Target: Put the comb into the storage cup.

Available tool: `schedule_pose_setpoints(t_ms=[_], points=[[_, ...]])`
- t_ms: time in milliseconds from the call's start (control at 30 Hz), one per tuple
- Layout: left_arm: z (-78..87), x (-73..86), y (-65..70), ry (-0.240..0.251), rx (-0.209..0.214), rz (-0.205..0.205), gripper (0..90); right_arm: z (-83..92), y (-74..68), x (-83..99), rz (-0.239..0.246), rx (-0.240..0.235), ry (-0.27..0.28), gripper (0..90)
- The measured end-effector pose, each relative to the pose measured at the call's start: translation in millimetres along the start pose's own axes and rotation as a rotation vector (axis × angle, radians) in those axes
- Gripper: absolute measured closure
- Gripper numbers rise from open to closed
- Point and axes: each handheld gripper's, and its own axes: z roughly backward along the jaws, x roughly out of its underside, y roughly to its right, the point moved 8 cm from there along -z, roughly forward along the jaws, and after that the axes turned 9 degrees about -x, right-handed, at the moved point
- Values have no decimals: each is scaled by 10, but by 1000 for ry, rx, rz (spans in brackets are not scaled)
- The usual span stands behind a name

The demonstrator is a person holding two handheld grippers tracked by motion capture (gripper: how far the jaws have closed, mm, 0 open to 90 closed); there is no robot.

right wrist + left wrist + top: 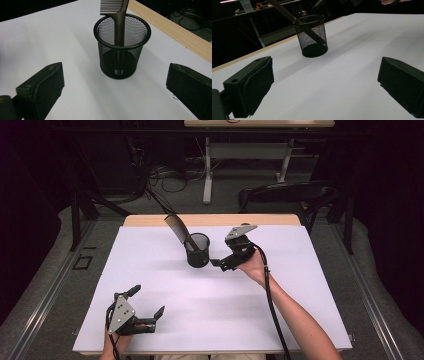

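Black wire-mesh cup (198, 251) sits upright on the white tabletop (150, 270), toward the far edge. Dark brown plastic comb (179, 231) stands in it handle-down, leaning on the rim, teeth end sticking out. Right gripper (216, 262) just beside the cup — jaws spread wide, nothing between them. Left gripper (148, 301) well apart, near the front edge — jaws also spread, empty.

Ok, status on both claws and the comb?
Left claw open, idle near table edge. Right claw open beside mesh cup. Comb standing in cup, released. Nothing in the way.
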Motion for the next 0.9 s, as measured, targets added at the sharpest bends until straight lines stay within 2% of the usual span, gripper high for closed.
schedule_pose_setpoints(t_ms=[333,667,900], points=[[5,-1,-2,3,-2,-1,6,103,-50,159,-8,-17,-13,1],[31,4,-15,3,-3,2,6,197,-105,391,-14,-19,-70,0],[10,-4,5,3,1,0,7,313,-156,504,-19,-13,-61,0]])
